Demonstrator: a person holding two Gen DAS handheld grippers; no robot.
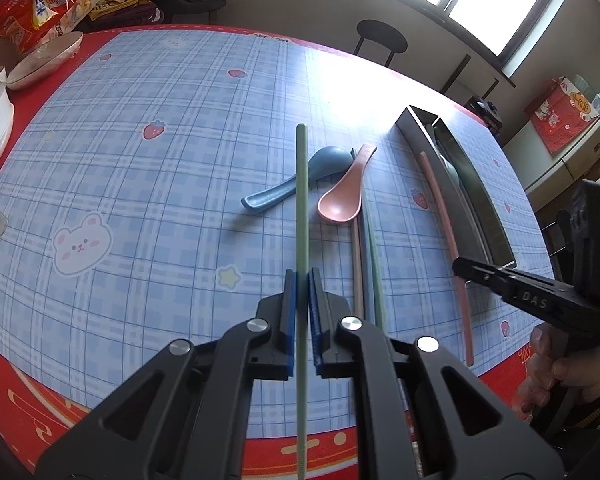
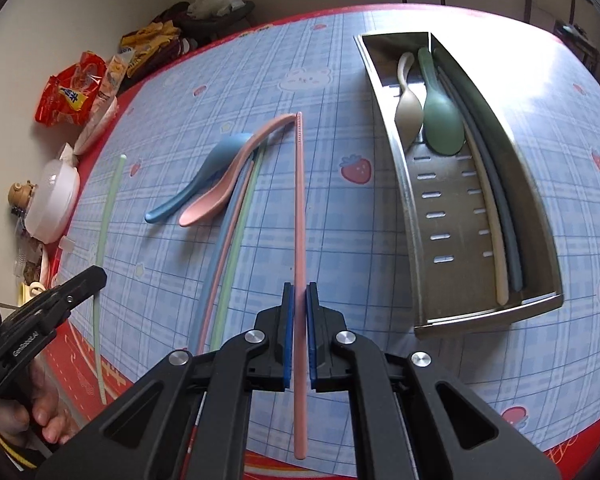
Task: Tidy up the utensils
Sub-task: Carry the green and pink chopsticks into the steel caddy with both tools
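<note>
Left gripper (image 1: 302,280) clamped on green chopstick (image 1: 302,200); right gripper (image 2: 299,292) clamped on pink chopstick (image 2: 299,208), each gripped along the shaft, likely so it rides lengthwise into the tray. Beyond: three loose chopsticks (image 2: 228,248), pink spoon (image 2: 212,204), blue spoon (image 2: 196,184) on the cloth (image 2: 340,240). Farthest right, steel tray (image 2: 452,280) already holds two spoons and two chopsticks.

We see two spoons (image 2: 204,184) lying side by side in the middle of the tabletop (image 2: 340,240), with three chopsticks (image 2: 236,232) just beside them. The tray (image 2: 424,280) sits toward the right edge, and two more spoons (image 2: 428,108) and two chopsticks (image 2: 496,216) lie in it. Bowls (image 1: 46,60) and snack bags (image 1: 36,0) sit at the far left corner.
</note>
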